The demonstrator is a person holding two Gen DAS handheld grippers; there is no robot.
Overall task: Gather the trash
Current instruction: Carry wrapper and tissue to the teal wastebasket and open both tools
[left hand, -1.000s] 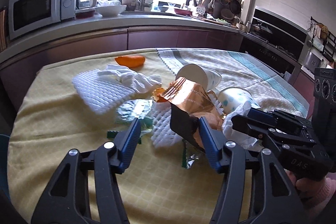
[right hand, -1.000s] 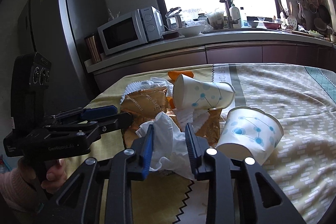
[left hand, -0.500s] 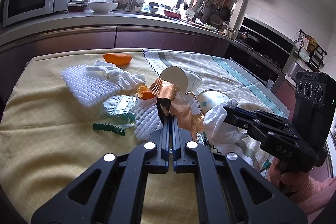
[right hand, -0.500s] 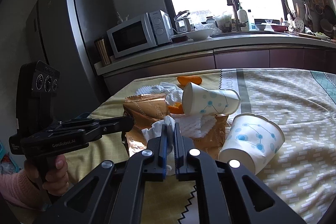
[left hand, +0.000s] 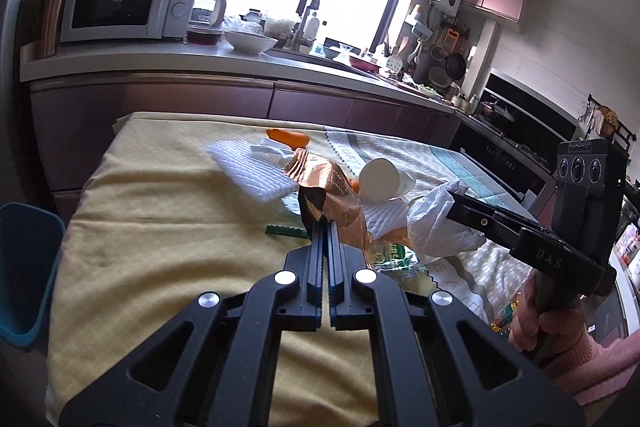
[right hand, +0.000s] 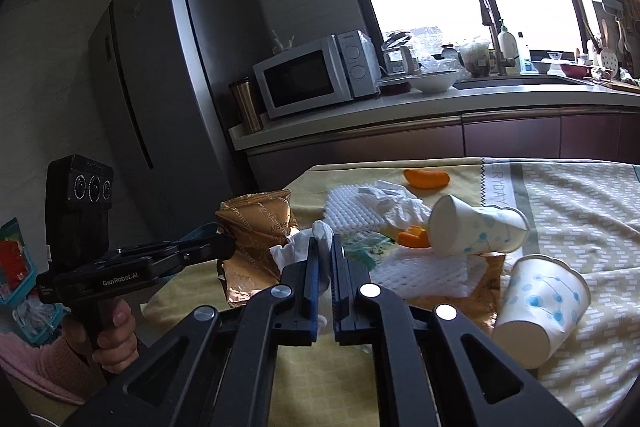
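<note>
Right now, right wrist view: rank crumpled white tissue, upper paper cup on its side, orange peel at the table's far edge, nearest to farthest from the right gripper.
1. Crumpled white tissue, clamped in the right gripper.
2. Upper paper cup, lying right of centre.
3. Orange peel, at the far edge.

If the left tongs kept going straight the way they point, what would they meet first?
The left tongs, shut on the copper snack wrapper, would probably push it into the white foam sheet on the table just beyond; depth is hard to judge.

left gripper clamped on crinkled copper foil snack wrapper | right gripper pinching crumpled white tissue | yellow tablecloth beneath
</note>
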